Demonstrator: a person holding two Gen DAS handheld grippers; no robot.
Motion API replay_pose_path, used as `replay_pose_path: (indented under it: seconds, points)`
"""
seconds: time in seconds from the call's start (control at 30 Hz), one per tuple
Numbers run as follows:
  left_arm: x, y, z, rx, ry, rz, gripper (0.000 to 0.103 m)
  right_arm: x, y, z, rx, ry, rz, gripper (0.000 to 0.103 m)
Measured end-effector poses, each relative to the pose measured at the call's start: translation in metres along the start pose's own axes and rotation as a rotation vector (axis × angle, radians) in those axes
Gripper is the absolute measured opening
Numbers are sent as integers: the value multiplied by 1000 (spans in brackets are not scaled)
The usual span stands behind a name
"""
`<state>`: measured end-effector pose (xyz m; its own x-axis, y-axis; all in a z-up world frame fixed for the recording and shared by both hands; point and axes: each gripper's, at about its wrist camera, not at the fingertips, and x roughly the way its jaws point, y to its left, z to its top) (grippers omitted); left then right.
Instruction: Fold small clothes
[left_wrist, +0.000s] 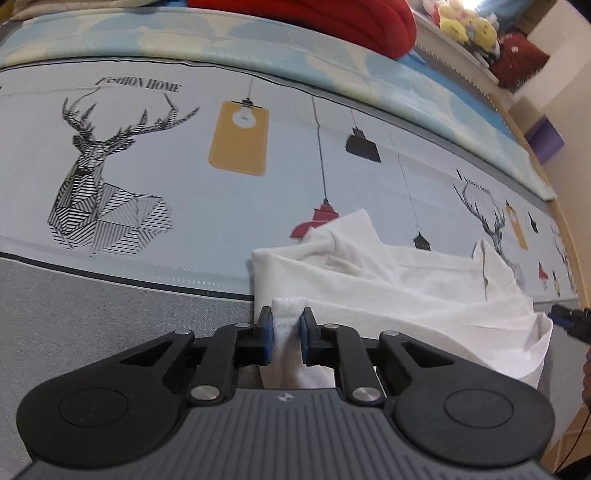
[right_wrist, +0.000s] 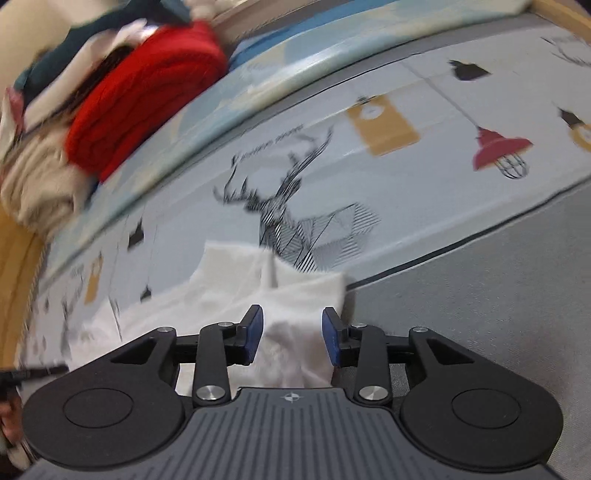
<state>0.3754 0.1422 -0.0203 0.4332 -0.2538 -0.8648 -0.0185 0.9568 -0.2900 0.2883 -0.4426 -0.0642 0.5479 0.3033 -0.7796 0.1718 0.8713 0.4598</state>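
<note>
A small white garment (left_wrist: 399, 291) lies crumpled on the printed grey-blue bed cover (left_wrist: 147, 184). My left gripper (left_wrist: 287, 325) is shut on a bunched edge of the white garment at its near left side. In the right wrist view the same garment (right_wrist: 236, 291) lies ahead and under the fingers. My right gripper (right_wrist: 291, 332) is open, its blue pads apart over a corner of the cloth, gripping nothing. The right gripper's tip also shows at the far right of the left wrist view (left_wrist: 570, 321).
A red knitted blanket (right_wrist: 144, 96) and a pile of folded clothes (right_wrist: 40, 173) lie at the back of the bed. Plush toys (left_wrist: 465, 22) sit on a shelf behind. A wooden bed frame (left_wrist: 569, 229) borders the right side. The right wrist view is motion-blurred.
</note>
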Motion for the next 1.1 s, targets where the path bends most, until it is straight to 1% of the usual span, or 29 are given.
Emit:
replay_pose_path:
  seconds: [0.07,0.13,0.23,0.33,0.4,0.53,0.77,0.83,0.87,0.9,0.97,1.0,1.03,1.1]
  points:
    - [1,2,0,-14,9,2,17,-1,-4,0,17,3,12,37]
    - [3,3,-1,-17,28,8,17,0,-4,-2,6,27,33,38]
    - [5,5,-4,-11,54,13,17,3,-1,-5,-10,74,93,40]
    - [5,5,-7,-4,60,11,17,4,2,-9,-26,101,113,44]
    - [6,4,-8,-1,64,10,17,8,4,-12,-43,126,100,44]
    - [8,2,-8,8,72,14,17,19,13,-20,-125,158,25,44]
    - [12,2,-7,14,83,31,19,29,18,-21,-158,156,-49,44]
    - [13,2,-7,14,83,32,19,29,20,-21,-170,151,-56,41]
    - [13,2,-7,13,83,33,19,29,21,-21,-174,145,-58,33]
    - [14,2,-7,12,84,34,19,28,22,-21,-179,137,-60,27]
    - [15,1,-8,15,86,36,19,28,21,-20,-175,132,-61,24]
    - [15,0,-7,17,87,37,19,28,21,-19,-170,133,-61,19]
    - [15,-1,-7,22,83,41,19,28,21,-19,-171,131,-62,18]
    - [12,-1,-5,29,62,54,11,26,22,-18,-177,127,-55,10]
